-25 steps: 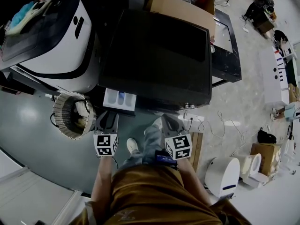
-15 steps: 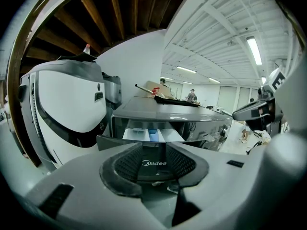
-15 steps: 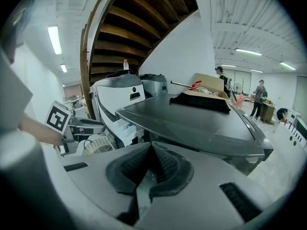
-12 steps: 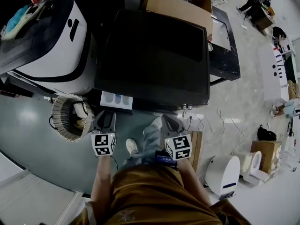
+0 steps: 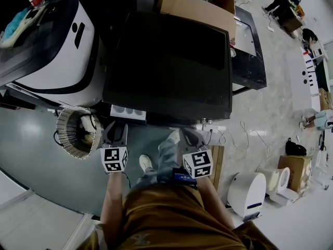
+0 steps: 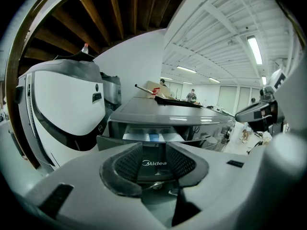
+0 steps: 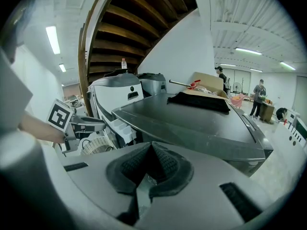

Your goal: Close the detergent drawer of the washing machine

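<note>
You are holding the left gripper (image 6: 154, 153) right in front of the washing machine (image 5: 171, 61), with its jaws standing wide apart. The dark front panel of the detergent drawer (image 6: 152, 137), the part carrying the Midea logo, is showing in the gap between the two ribbed pads (image 6: 125, 163). They are not clamping it, and I cannot tell whether either one is touching it. The drawer is sticking partly out of the machine's front at its left corner, with its pale compartments and a blue insert lying open to view under the grey top.

You are keeping the right gripper (image 7: 150, 150) further along the machine's front, well apart from the drawer. Its jaws are pressed together at the tips and are holding nothing.

A white appliance (image 5: 57, 51) is standing just beside the washing machine on your left. A woven basket (image 5: 75, 132) is sitting on the floor below it, near your left gripper.
</note>
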